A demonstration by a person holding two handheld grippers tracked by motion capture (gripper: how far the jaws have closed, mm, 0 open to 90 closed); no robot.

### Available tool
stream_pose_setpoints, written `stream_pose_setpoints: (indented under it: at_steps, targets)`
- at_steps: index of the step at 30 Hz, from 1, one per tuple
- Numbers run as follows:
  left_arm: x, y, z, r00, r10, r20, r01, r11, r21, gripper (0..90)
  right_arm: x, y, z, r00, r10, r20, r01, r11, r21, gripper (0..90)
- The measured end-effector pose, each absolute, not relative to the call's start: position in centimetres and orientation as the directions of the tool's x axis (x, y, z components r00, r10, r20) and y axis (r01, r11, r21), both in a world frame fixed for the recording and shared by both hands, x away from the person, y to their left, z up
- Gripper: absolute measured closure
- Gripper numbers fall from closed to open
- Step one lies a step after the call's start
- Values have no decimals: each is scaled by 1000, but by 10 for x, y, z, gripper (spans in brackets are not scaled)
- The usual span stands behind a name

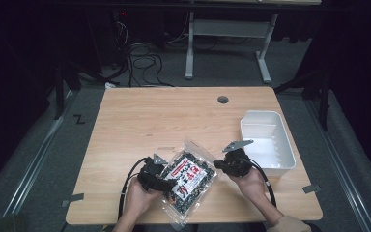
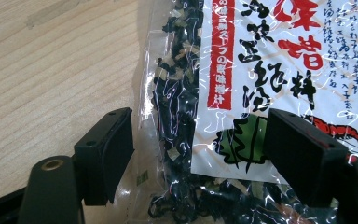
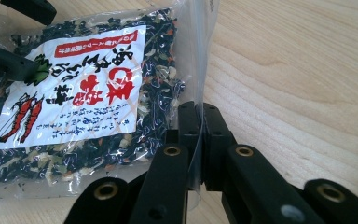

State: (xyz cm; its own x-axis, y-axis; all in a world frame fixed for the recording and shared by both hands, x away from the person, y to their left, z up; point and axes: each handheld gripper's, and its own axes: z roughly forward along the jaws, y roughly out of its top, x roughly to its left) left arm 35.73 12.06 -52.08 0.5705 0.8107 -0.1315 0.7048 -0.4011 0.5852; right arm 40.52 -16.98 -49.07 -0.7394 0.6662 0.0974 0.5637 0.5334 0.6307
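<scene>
A clear bag (image 1: 189,179) of dark dried flakes, with a white label in red characters, lies on the wooden table (image 1: 164,116) near its front edge. My right gripper (image 1: 218,164) is at the bag's right side. In the right gripper view its jaws (image 3: 199,126) are shut on the bag's clear sealed edge, and the bag (image 3: 84,102) stretches away to the left. My left gripper (image 1: 166,186) sits at the bag's left end. In the left gripper view its jaws (image 2: 200,154) stand wide apart with the bag (image 2: 242,93) between them, and the pads do not press on it.
A white plastic tub (image 1: 244,133) stands at the table's right side, just beyond the right hand. A round cable hole (image 1: 222,99) is near the far edge. Tape strips (image 1: 311,188) mark the front corners. Cables (image 1: 145,63) and a desk frame (image 1: 189,48) lie beyond the table.
</scene>
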Motion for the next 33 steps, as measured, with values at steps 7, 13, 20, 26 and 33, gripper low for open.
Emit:
stream_pose_setpoints:
  at_steps: [7, 13, 20, 26, 33]
  targets:
    - [358, 121, -520, 568, 812, -134, 706, -396, 587, 249, 405, -169, -485, -741, 666, 86, 552, 530, 644, 900]
    - [358, 122, -518, 555, 820, -139, 710, -380, 594, 237, 406, -167, -474, -744, 665, 65, 538, 539, 649, 900]
    - [357, 123, -517, 553, 822, -134, 707, -379, 597, 241, 412, -167, -462, -745, 662, 77, 540, 532, 653, 900]
    - [357, 122, -516, 553, 821, -141, 706, -372, 603, 244, 416, -168, -450, -757, 651, 44, 520, 561, 645, 900]
    - [356, 124, -515, 550, 822, -149, 704, -360, 612, 257, 419, -168, -432, -769, 640, -3, 483, 584, 653, 900]
